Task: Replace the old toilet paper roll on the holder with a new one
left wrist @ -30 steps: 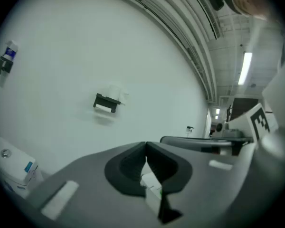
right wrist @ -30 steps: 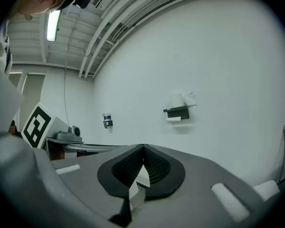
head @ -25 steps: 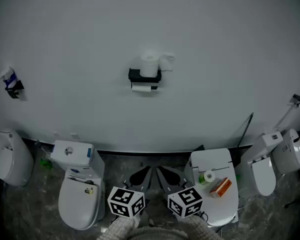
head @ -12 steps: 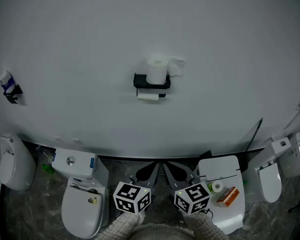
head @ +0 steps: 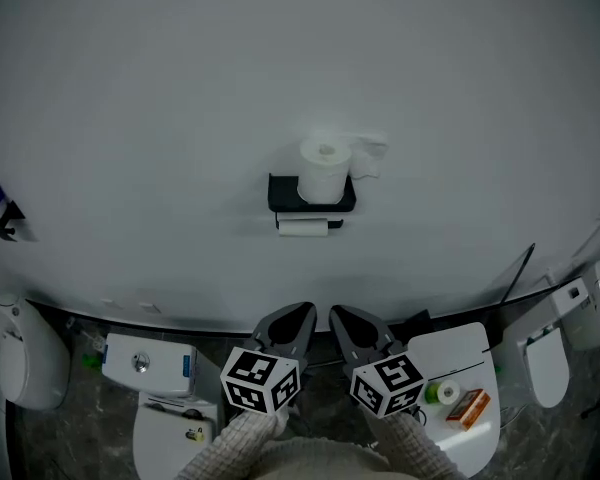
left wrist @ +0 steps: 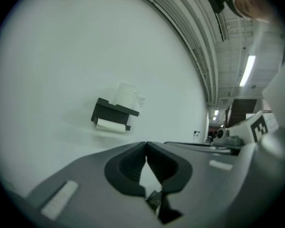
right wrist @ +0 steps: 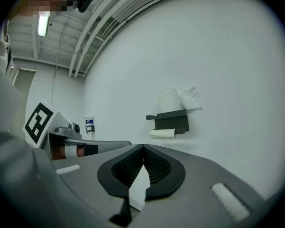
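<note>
Dim, flat light; fisheye-warped edges

Matt black holder (head: 283, 194), soft white paper roll (head: 325, 164), smooth matt wall (head: 130, 108)

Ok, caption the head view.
Both shut, left gripper and right gripper face the holder: full roll on top, thin roll below.
</note>
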`<state>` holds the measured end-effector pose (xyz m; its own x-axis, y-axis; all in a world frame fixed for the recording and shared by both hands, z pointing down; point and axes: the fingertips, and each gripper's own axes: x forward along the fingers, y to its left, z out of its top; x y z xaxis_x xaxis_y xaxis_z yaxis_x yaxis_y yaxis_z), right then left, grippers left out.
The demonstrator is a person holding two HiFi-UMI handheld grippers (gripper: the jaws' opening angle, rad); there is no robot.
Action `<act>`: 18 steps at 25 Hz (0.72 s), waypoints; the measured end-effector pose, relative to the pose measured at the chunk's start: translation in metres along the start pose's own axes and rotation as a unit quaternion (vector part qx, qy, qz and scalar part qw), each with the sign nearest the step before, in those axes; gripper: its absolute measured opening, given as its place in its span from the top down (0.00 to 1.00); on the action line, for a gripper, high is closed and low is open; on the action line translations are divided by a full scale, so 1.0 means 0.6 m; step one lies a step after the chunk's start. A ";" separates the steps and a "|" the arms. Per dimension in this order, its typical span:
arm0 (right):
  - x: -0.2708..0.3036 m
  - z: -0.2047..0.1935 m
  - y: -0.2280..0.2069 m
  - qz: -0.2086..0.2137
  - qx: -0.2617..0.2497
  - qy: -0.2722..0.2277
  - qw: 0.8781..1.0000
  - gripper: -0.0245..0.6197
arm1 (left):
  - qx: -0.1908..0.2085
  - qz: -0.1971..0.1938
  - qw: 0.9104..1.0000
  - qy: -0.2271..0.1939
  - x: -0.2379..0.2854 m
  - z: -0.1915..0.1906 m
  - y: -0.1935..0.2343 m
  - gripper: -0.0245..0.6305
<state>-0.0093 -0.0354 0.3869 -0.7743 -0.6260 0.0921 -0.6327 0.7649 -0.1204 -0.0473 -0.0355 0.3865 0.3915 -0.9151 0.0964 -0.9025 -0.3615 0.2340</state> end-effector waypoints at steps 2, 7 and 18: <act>0.027 0.009 -0.014 -0.006 0.007 -0.013 1.000 0.98 | -0.003 -0.011 1.000 -0.003 0.019 0.009 0.021 0.95; 0.067 0.014 -0.045 -0.027 0.021 -0.024 0.999 0.92 | -0.014 -0.033 0.999 0.005 0.060 0.010 0.056 0.95; 0.114 0.004 -0.089 -0.021 0.019 -0.002 1.000 0.91 | -0.066 -0.030 0.997 0.003 0.126 0.008 0.097 0.95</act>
<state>-0.0285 -0.1196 0.3976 -0.7467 -0.6584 0.0940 -0.6643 0.7314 -0.1540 -0.0709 -0.1265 0.4027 0.4452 -0.8915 0.0842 -0.8466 -0.3884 0.3640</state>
